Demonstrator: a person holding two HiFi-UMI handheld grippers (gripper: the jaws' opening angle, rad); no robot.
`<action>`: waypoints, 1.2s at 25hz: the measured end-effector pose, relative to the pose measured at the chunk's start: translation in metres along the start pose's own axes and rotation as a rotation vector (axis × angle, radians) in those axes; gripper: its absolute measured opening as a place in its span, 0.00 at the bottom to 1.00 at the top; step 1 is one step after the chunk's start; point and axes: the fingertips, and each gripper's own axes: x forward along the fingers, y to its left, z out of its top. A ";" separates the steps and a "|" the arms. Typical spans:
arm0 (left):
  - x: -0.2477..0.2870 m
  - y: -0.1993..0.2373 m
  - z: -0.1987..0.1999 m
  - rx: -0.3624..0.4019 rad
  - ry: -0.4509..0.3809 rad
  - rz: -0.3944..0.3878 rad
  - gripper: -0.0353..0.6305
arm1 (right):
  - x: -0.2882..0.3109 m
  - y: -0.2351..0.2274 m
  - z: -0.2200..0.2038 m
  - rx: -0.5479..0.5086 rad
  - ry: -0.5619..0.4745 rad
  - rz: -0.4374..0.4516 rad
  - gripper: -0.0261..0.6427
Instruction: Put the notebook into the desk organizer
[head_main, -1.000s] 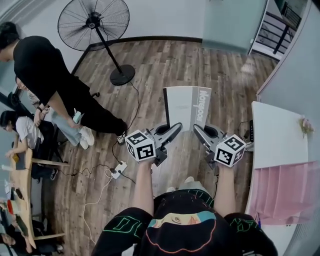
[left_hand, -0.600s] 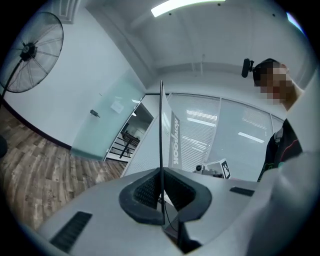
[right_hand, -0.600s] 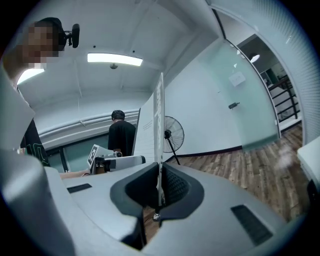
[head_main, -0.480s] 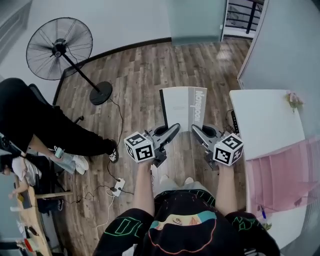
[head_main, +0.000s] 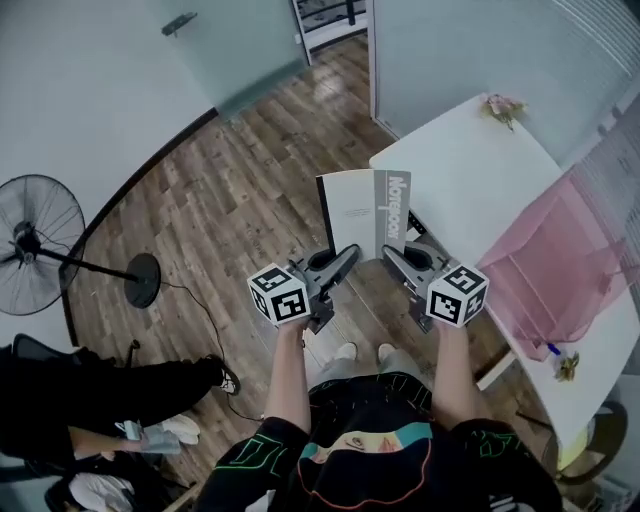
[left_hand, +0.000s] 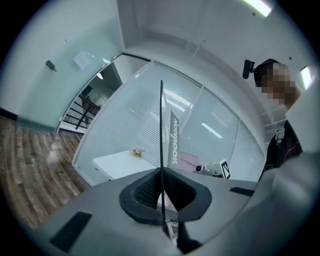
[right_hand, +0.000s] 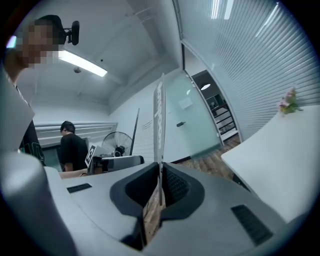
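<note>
A thin grey-and-white notebook (head_main: 366, 212) is held upright in the air in front of the person, over the wooden floor. My left gripper (head_main: 351, 252) is shut on its lower left corner and my right gripper (head_main: 389, 254) is shut on its lower right corner. In the left gripper view the notebook (left_hand: 162, 160) shows edge-on as a thin line between the closed jaws; in the right gripper view the notebook (right_hand: 159, 125) stands likewise in the jaws. The pink translucent desk organizer (head_main: 570, 255) lies on the white table (head_main: 470, 170) at the right.
A small pink flower (head_main: 503, 106) sits at the table's far end. A standing fan (head_main: 40, 250) is at the left, with a seated person's legs at the lower left. A glass wall runs behind the table. Small items (head_main: 562, 362) lie near the table's near end.
The person has turned to the right with the notebook still held by both grippers. The white table and pink organizer have come further into view; the fan and the other people have slid to the lower left.
</note>
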 end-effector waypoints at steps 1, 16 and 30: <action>0.008 0.000 -0.001 -0.004 0.022 -0.037 0.06 | -0.005 -0.005 0.000 0.011 -0.018 -0.041 0.06; 0.094 -0.099 -0.131 -0.127 0.430 -0.582 0.06 | -0.179 -0.013 -0.088 0.219 -0.179 -0.640 0.07; 0.142 -0.182 -0.224 -0.343 0.715 -0.699 0.06 | -0.298 -0.005 -0.145 0.345 -0.248 -0.834 0.08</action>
